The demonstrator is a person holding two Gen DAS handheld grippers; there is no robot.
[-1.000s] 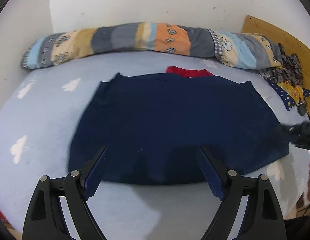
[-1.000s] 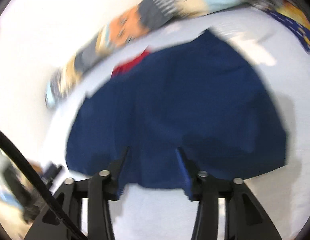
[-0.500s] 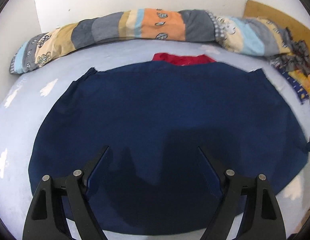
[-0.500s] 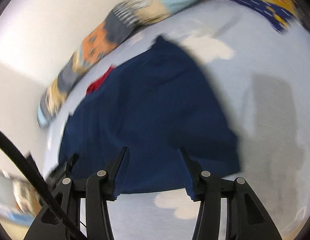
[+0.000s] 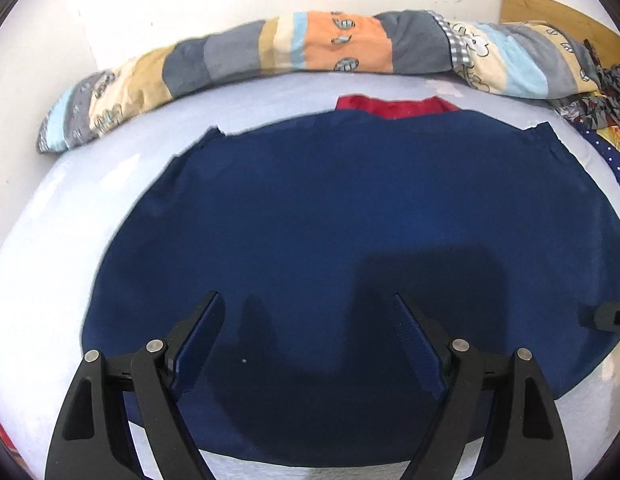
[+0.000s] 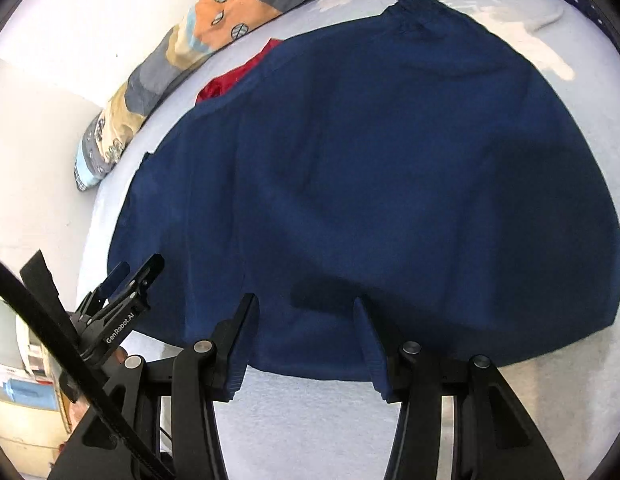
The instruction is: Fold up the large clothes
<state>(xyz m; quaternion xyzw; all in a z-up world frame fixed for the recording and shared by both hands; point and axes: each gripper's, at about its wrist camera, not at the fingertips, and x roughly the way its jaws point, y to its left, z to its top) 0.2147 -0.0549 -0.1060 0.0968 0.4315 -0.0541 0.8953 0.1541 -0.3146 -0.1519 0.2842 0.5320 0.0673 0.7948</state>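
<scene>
A large navy blue garment (image 5: 349, 220) lies spread flat on the pale blue bed sheet (image 5: 50, 240); it also fills the right wrist view (image 6: 369, 168). A red garment (image 5: 393, 105) peeks out from under its far edge. My left gripper (image 5: 308, 300) is open and empty, hovering over the garment's near hem. My right gripper (image 6: 306, 300) is open and empty over the near hem, further right. The left gripper shows at the left of the right wrist view (image 6: 122, 300), and the right gripper's tip shows at the right edge of the left wrist view (image 5: 607, 316).
A long patchwork bolster (image 5: 310, 52) lies along the white wall at the bed's far side. A pile of patterned clothes (image 5: 597, 96) sits at the far right by a wooden headboard (image 5: 549, 8). Furniture stands off the bed's left side (image 6: 14, 360).
Both grippers have moved forward over the navy garment's near hem, which now fills both views. The right wrist view has swung and steadied. Both grippers stay open.
</scene>
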